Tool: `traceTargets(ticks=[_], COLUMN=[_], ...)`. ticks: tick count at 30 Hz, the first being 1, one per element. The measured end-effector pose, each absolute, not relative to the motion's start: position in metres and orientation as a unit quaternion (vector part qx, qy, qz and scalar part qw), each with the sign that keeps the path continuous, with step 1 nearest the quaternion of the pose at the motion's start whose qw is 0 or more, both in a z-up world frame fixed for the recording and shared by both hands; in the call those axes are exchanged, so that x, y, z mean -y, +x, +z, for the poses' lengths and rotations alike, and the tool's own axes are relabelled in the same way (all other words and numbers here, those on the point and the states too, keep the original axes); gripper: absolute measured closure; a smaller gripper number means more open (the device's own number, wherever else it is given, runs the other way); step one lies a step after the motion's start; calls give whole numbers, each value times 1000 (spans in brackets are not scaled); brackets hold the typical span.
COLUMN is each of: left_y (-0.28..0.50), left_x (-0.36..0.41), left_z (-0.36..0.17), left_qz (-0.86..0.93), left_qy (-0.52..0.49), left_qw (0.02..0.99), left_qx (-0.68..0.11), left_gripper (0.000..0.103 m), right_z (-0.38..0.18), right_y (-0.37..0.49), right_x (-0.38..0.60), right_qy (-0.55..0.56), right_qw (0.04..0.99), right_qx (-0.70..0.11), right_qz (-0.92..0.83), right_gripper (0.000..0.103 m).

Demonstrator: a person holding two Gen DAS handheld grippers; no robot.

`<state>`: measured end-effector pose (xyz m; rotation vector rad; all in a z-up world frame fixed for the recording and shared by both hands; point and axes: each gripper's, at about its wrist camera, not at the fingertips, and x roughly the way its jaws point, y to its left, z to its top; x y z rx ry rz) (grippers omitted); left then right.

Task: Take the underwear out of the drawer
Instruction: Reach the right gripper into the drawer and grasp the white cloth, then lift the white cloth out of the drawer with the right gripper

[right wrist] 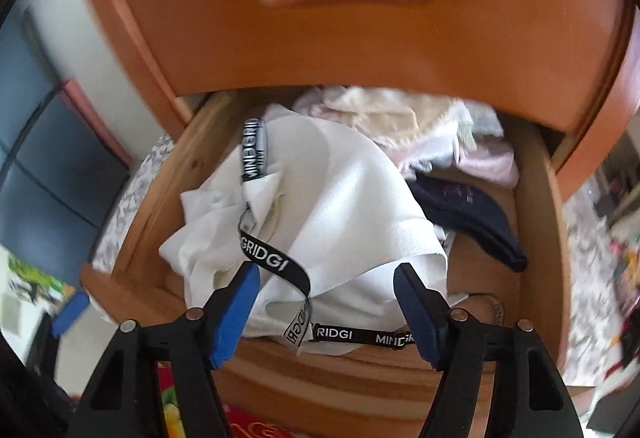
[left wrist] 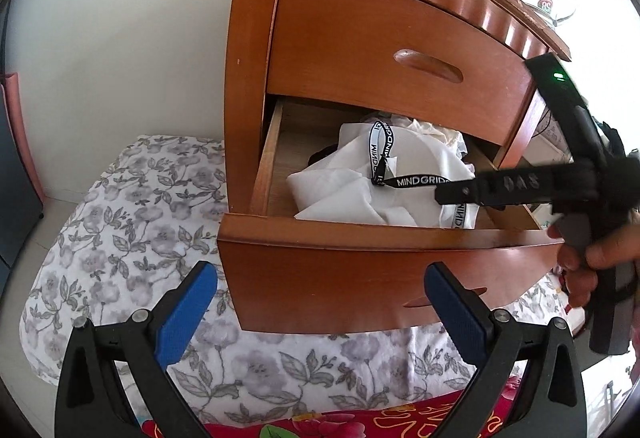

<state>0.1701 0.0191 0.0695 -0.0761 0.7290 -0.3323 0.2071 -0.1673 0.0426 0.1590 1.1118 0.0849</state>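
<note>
Reaching into the open drawer, the right gripper hangs spread over the white underwear. The left gripper waits spread outside.

Your left wrist camera sits back from the wooden nightstand, low in front of it, looking forward and a little down at the pulled-out lower drawer; the flowered bedding fills the near left. Your right wrist camera is close over that drawer, facing down and inward at the clothes. Both views share the drawer's inside, the white underwear and the closed upper drawer front.
</note>
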Motion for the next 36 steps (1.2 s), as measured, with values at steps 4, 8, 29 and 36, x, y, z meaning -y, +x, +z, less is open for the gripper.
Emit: traceTargets(ticks=[4, 8, 29, 36], left_y=[171, 171, 168, 164], left_x=[-17, -18, -24, -20], left_z=[69, 69, 72, 76], left_qz=[-167, -166, -152, -153], left_qy=[-36, -36, -32, -27], left_qw=[919, 919, 921, 921], left_qx=[-355, -357, -358, -357], left_gripper=[0, 0, 0, 0], right_z=[34, 35, 76, 144], right_y=[221, 226, 216, 184], right_x=[171, 159, 172, 195], right_qy=[125, 142, 130, 101], right_qw=[824, 823, 864, 909], right_qx=[-549, -544, -479, -399], right_qz=[54, 82, 79, 68], right_gripper=[32, 52, 94, 95])
